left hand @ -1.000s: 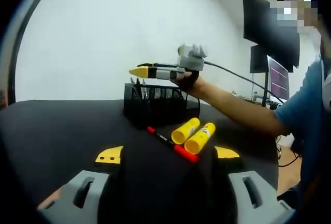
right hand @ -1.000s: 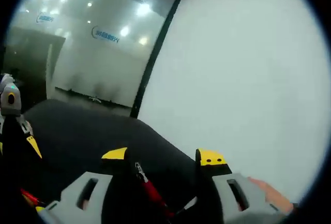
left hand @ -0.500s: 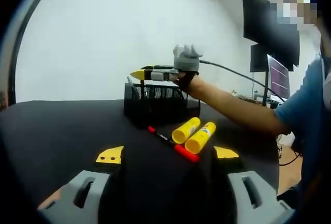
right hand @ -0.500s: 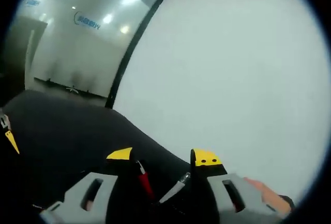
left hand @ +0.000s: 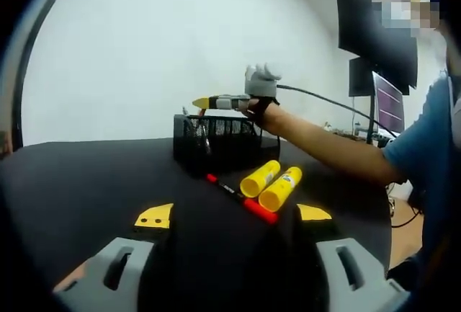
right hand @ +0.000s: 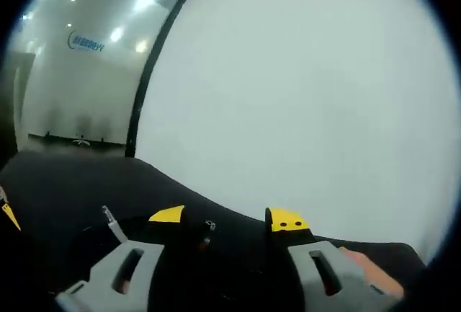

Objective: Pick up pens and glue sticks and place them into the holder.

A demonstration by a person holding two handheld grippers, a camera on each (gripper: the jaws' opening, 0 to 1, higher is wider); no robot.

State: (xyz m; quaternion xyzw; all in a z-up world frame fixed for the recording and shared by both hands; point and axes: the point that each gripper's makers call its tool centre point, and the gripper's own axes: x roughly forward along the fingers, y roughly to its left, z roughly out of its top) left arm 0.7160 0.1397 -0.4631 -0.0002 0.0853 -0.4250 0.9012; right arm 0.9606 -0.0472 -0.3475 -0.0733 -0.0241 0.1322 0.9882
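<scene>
Left gripper view: left gripper low over the table, jaws apart, nothing between them. Straight ahead lie a red pen and two glue sticks, side by side and touching, long axes running away and rightward toward the far edge. Holder sits beyond them near that edge, pens already in it. Right gripper hovers just above the holder's rim. Left is clearly nearer the remaining items, so the next pick looks like its job.

Right gripper view: jaws slightly apart, nothing clearly gripped; a pen tip shows below them, which the left gripper view can't confirm.
</scene>
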